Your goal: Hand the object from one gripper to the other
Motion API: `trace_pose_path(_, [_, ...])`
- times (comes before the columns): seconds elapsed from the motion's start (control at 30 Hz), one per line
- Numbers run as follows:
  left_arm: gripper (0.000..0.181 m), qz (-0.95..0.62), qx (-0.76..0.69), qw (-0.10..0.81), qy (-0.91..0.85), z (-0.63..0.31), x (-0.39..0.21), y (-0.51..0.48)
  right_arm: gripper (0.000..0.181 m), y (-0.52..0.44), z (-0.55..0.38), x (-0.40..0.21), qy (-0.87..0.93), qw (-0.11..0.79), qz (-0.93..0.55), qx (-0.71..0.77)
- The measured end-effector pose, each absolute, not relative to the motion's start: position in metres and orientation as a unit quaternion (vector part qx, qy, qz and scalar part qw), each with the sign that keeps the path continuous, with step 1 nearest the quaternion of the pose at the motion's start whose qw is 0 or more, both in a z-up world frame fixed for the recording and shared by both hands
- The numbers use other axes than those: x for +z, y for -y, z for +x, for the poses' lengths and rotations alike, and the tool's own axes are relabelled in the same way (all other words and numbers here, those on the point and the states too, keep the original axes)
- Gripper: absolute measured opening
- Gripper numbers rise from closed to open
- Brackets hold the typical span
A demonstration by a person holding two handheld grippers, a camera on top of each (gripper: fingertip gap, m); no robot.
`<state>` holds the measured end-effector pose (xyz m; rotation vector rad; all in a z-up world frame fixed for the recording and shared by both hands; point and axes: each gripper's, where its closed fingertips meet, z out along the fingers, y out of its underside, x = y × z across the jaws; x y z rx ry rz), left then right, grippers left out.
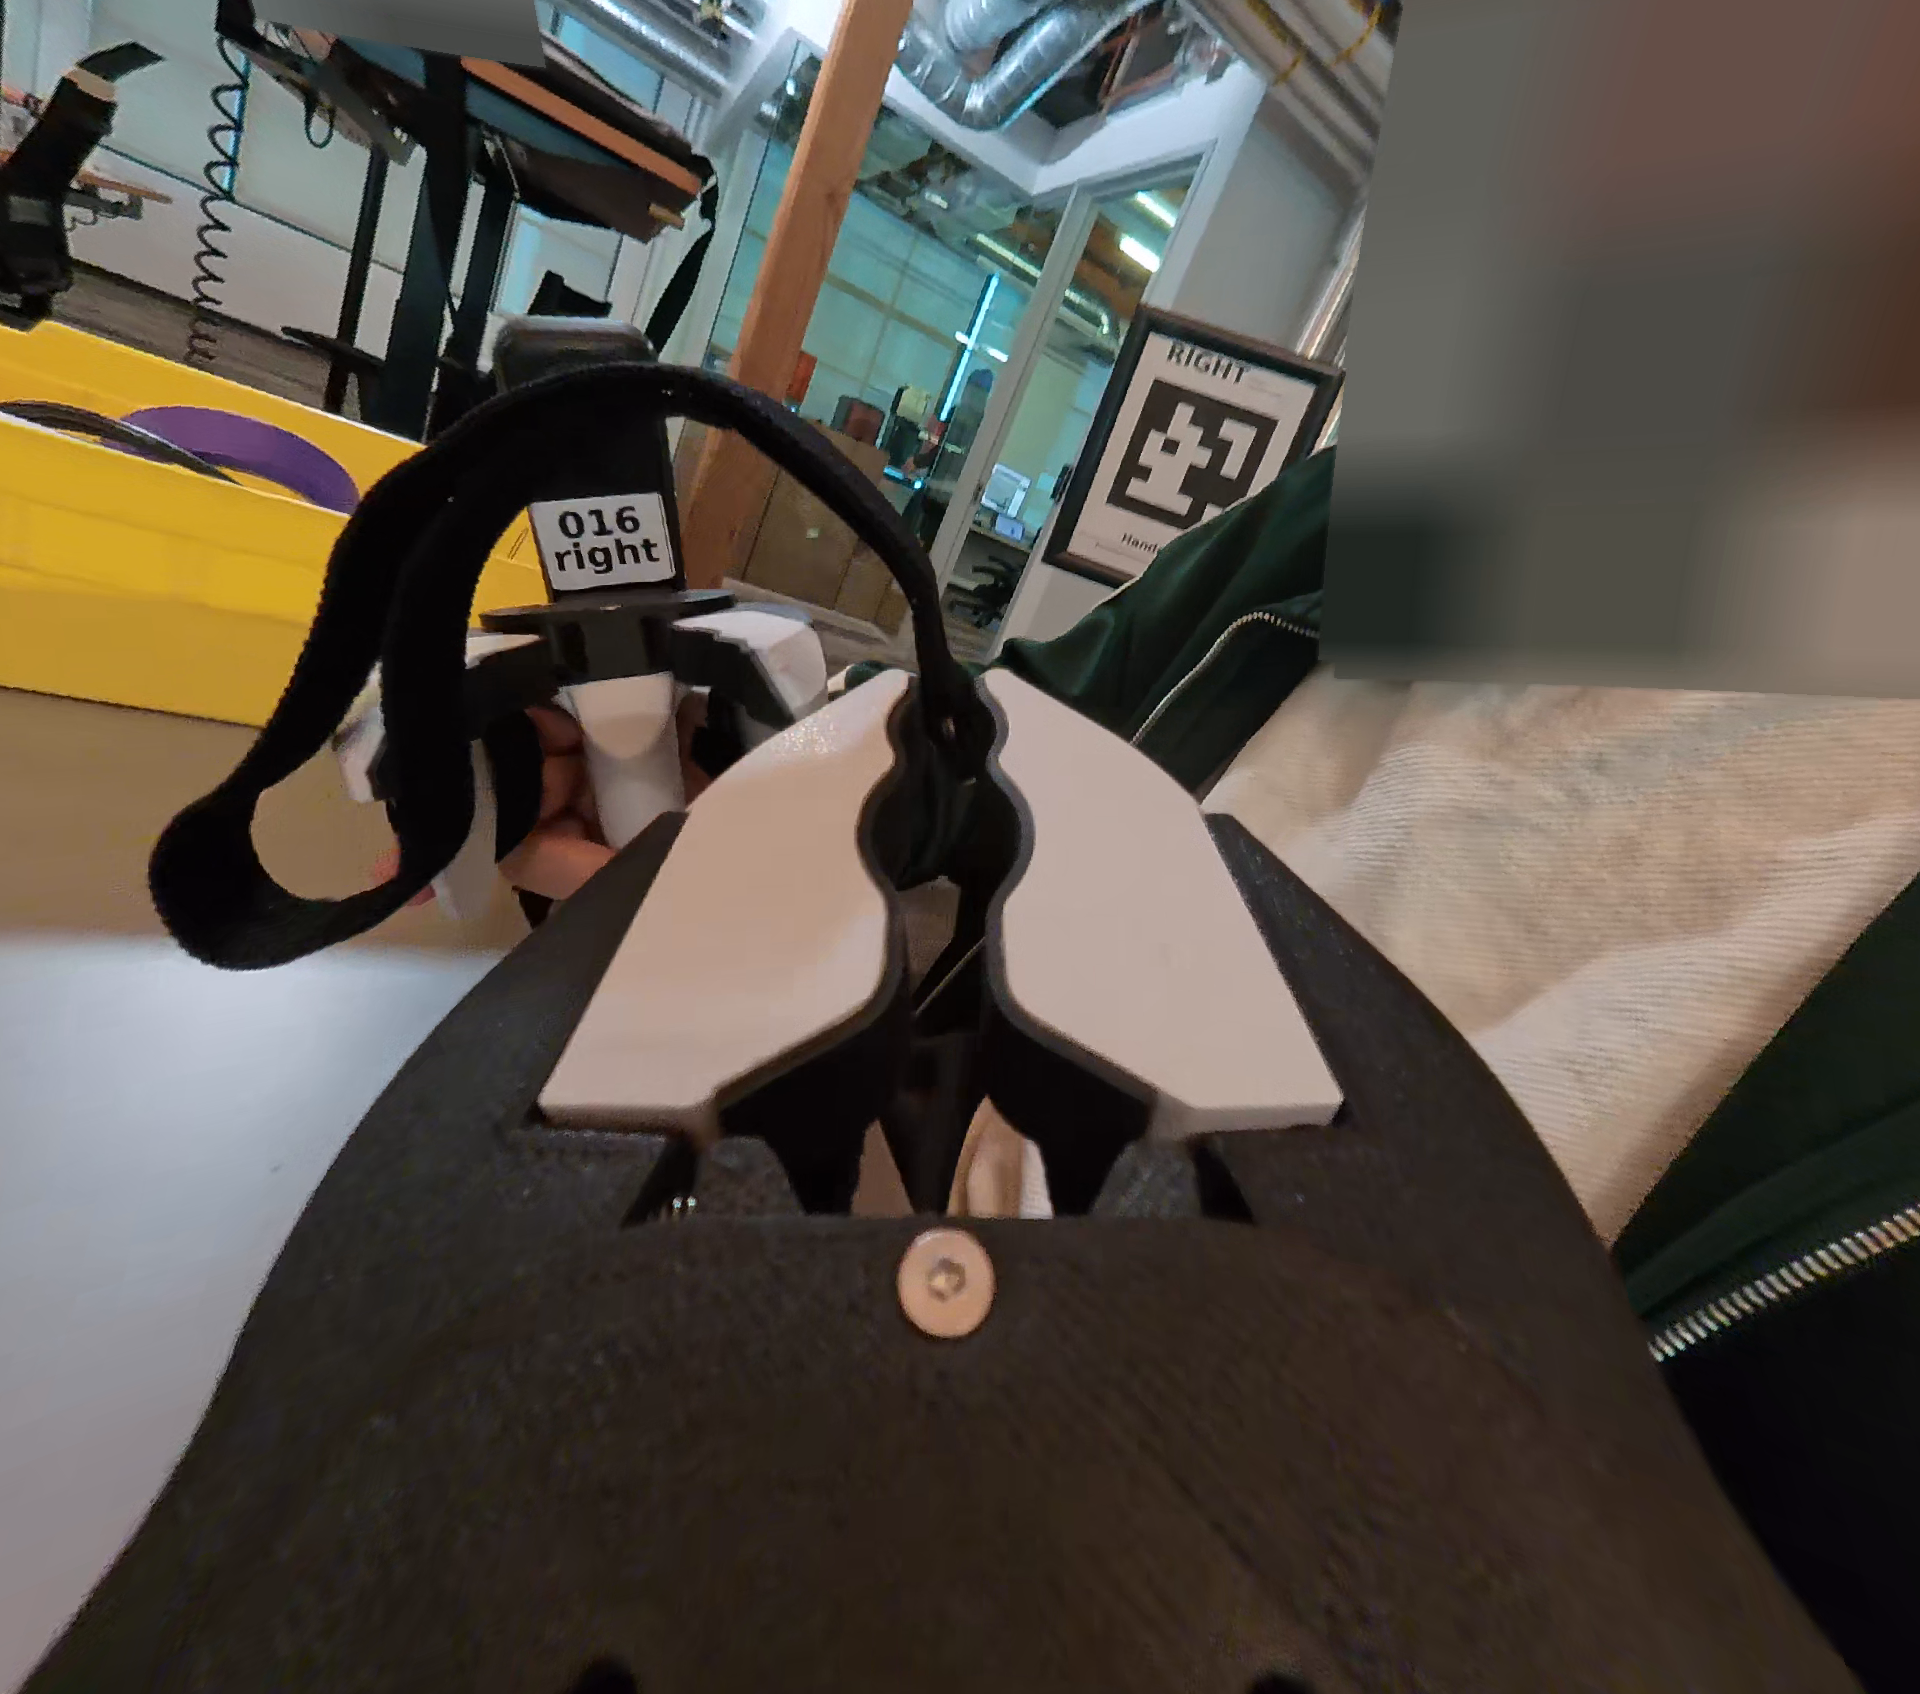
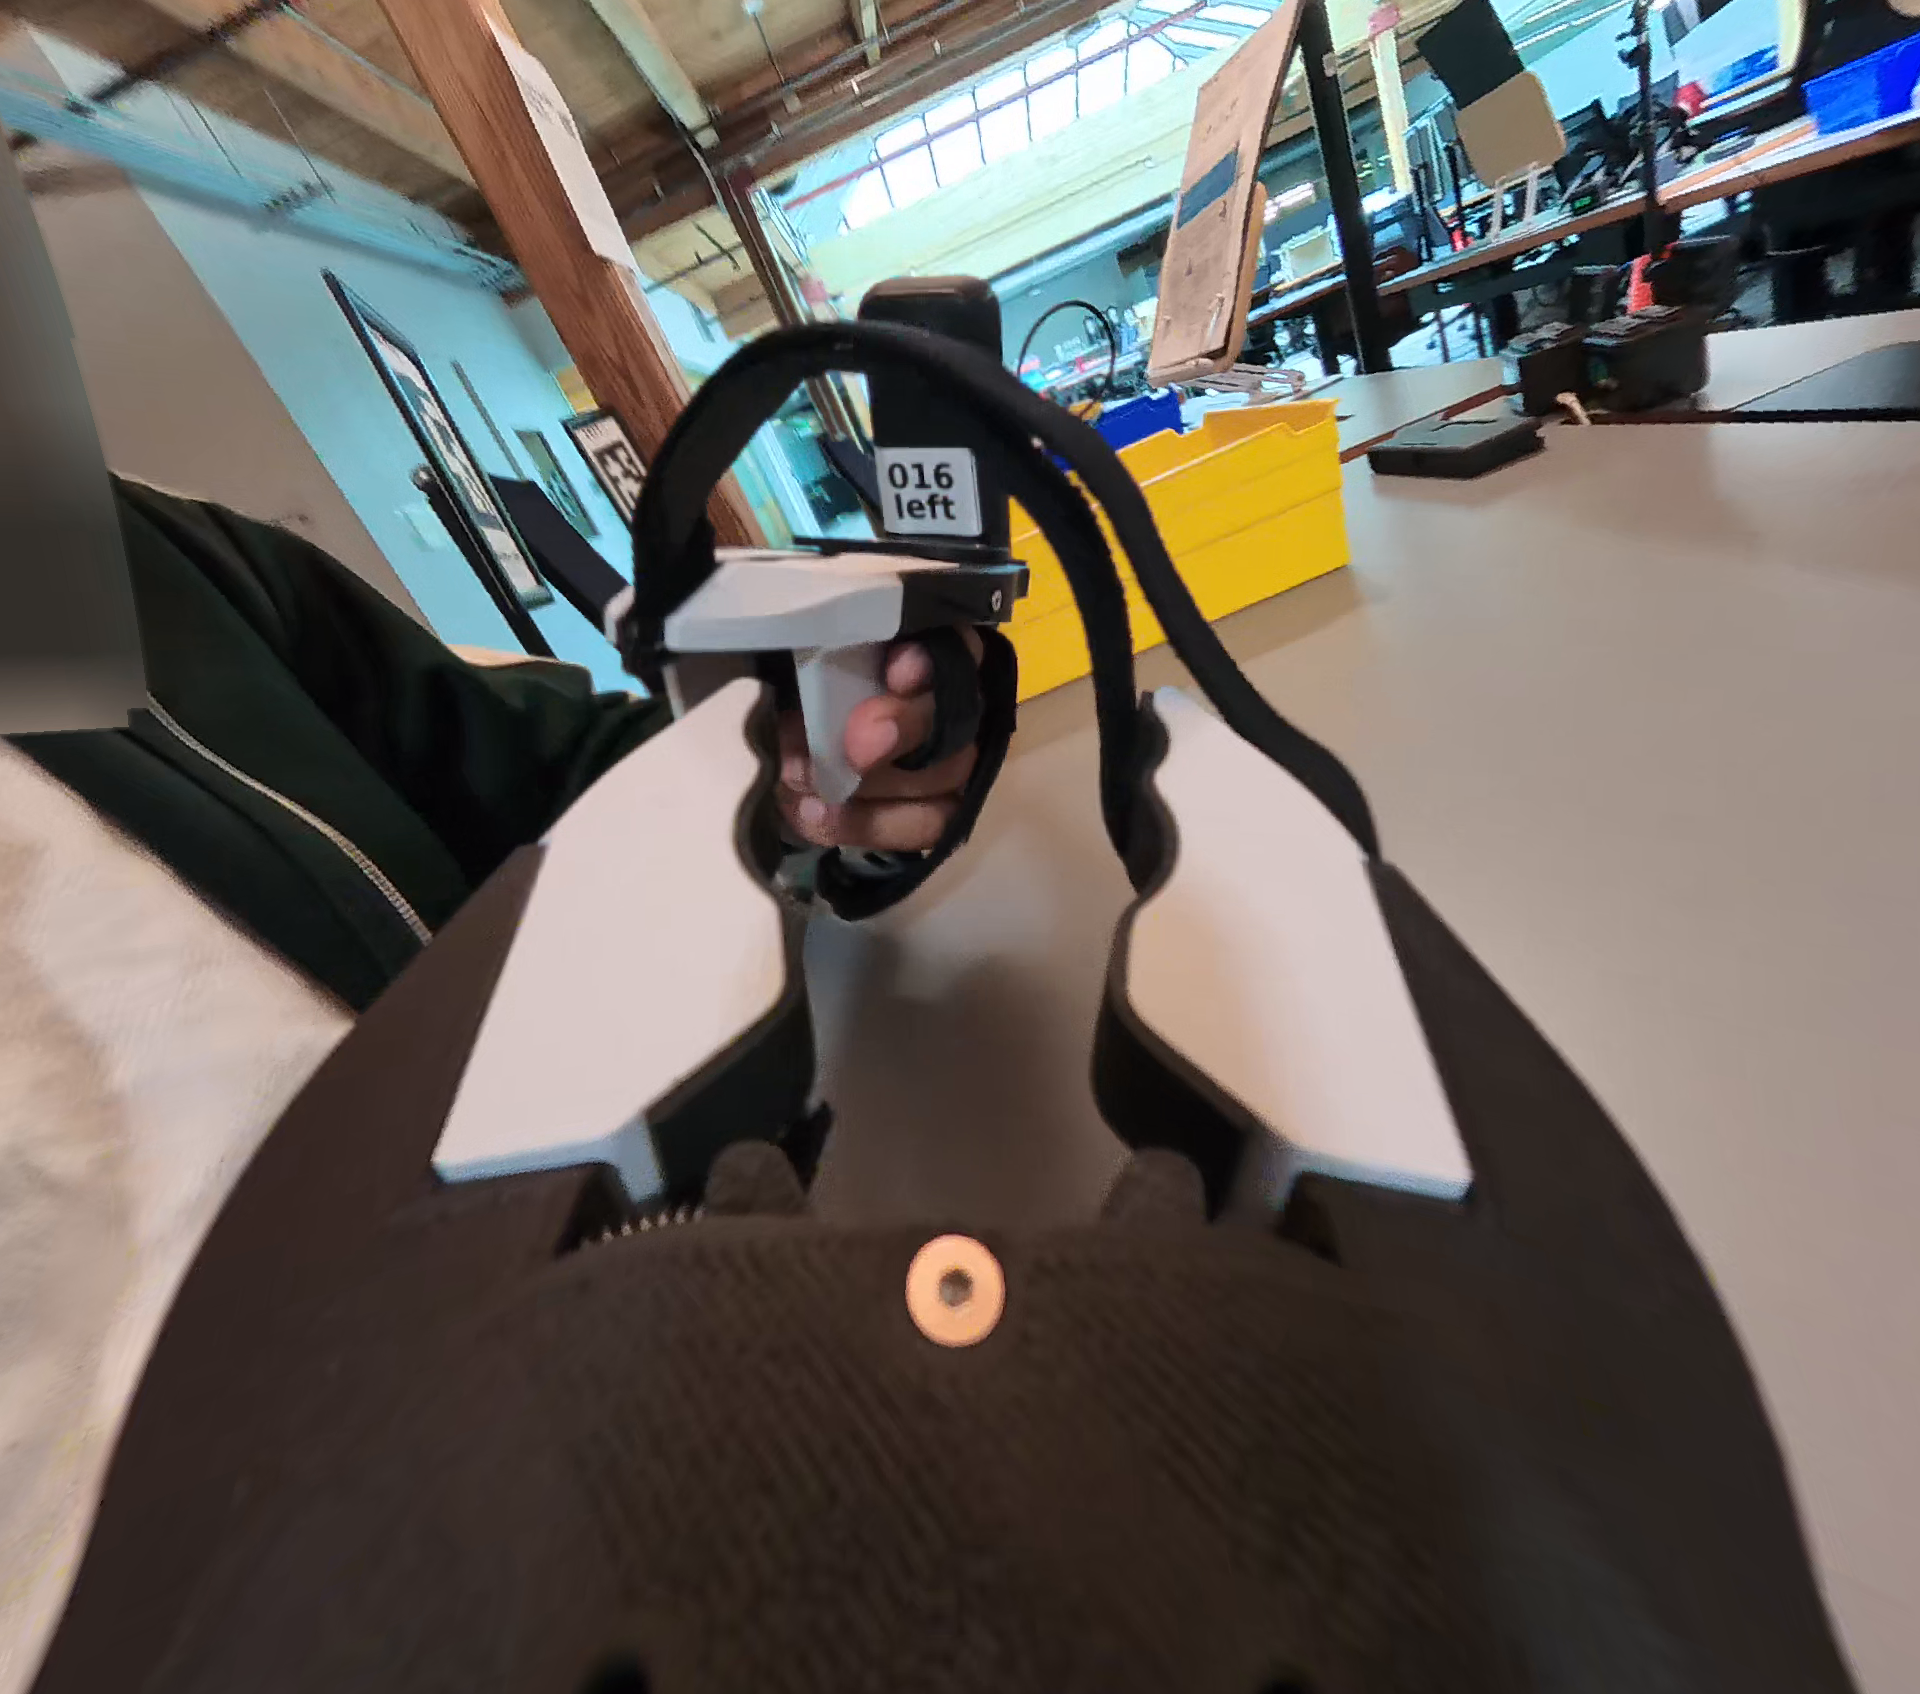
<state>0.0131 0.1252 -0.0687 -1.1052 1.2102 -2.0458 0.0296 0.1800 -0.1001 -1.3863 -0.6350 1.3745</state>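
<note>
A black fabric strap (image 1: 270, 927) is the object. My left gripper (image 1: 945, 704) is shut on one end of it, and the strap arches up and left into a hanging loop. My right gripper (image 1: 582, 688) faces it from behind that loop. In the right wrist view my right gripper (image 2: 945, 709) is open. The strap (image 2: 790, 343) arches from the left gripper (image 2: 639, 621) down across the right gripper's right finger (image 2: 1247, 865). One strand runs along that finger's inner side and another lies over its top. The jaws have not closed on the strap.
Both grippers are held above a pale grey table (image 2: 1558, 709). Yellow trays (image 2: 1226, 522) stand on it behind the grippers and also show in the left wrist view (image 1: 156, 605). The person's green jacket and white shirt (image 1: 1507, 865) are close beside the grippers.
</note>
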Motion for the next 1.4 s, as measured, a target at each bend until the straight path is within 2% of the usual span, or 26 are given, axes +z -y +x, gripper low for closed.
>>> trace_pose_path(0.17, [0.007, -0.399, -0.778, 0.252, -0.415, 0.008, -0.060, -0.132, 0.056, -0.185, 0.030, -0.111, 0.281, 0.525, -0.607, 0.526])
trace_pose_path(0.37, [0.007, -0.396, -0.789, 0.244, -0.402, 0.006, -0.058, -0.134, 0.023, -0.196, 0.041, -0.120, 0.292, 0.549, -0.640, 0.451])
trace_pose_path(0.43, [0.007, -0.396, -0.788, 0.241, -0.405, 0.007, -0.058, -0.133, 0.022, -0.198, 0.045, -0.118, 0.287, 0.560, -0.641, 0.440])
trace_pose_path(0.63, [0.007, -0.392, -0.789, 0.239, -0.408, 0.007, -0.056, -0.129, 0.037, -0.206, 0.062, -0.101, 0.273, 0.629, -0.622, 0.378])
trace_pose_path(0.7, [0.007, -0.391, -0.790, 0.236, -0.410, 0.007, -0.056, -0.127, 0.052, -0.211, 0.069, -0.097, 0.267, 0.657, -0.615, 0.346])
trace_pose_path(0.77, [0.007, -0.389, -0.791, 0.228, -0.413, 0.009, -0.057, -0.124, 0.075, -0.214, 0.068, -0.098, 0.271, 0.670, -0.610, 0.326])
trace_pose_path(0.87, [0.007, -0.381, -0.798, 0.209, -0.418, 0.010, -0.056, -0.116, 0.084, -0.214, 0.052, -0.119, 0.312, 0.634, -0.635, 0.312])
trace_pose_path(0.9, [0.007, -0.379, -0.799, 0.205, -0.421, 0.011, -0.056, -0.113, 0.081, -0.213, 0.048, -0.126, 0.329, 0.623, -0.643, 0.301])
trace_pose_path(0.93, [0.007, -0.377, -0.798, 0.202, -0.424, 0.011, -0.056, -0.110, 0.067, -0.212, 0.045, -0.133, 0.349, 0.612, -0.650, 0.284])
trace_pose_path(1.0, [0.008, -0.376, -0.794, 0.204, -0.431, 0.012, -0.056, -0.108, 0.021, -0.205, 0.042, -0.141, 0.390, 0.594, -0.654, 0.261])
trace_pose_path(1.03, [0.008, -0.377, -0.792, 0.209, -0.433, 0.012, -0.056, -0.108, 0.007, -0.202, 0.041, -0.137, 0.400, 0.595, -0.646, 0.262])
trace_pose_path(1.27, [0.011, -0.390, -0.794, 0.231, -0.406, 0.010, -0.059, -0.125, 0.005, -0.203, 0.055, -0.111, 0.344, 0.637, -0.625, 0.292])
trace_pose_path(1.4, [0.039, -0.419, -0.776, 0.251, -0.399, 0.014, -0.071, -0.138, 0.005, -0.205, 0.061, -0.104, 0.311, 0.640, -0.621, 0.329])
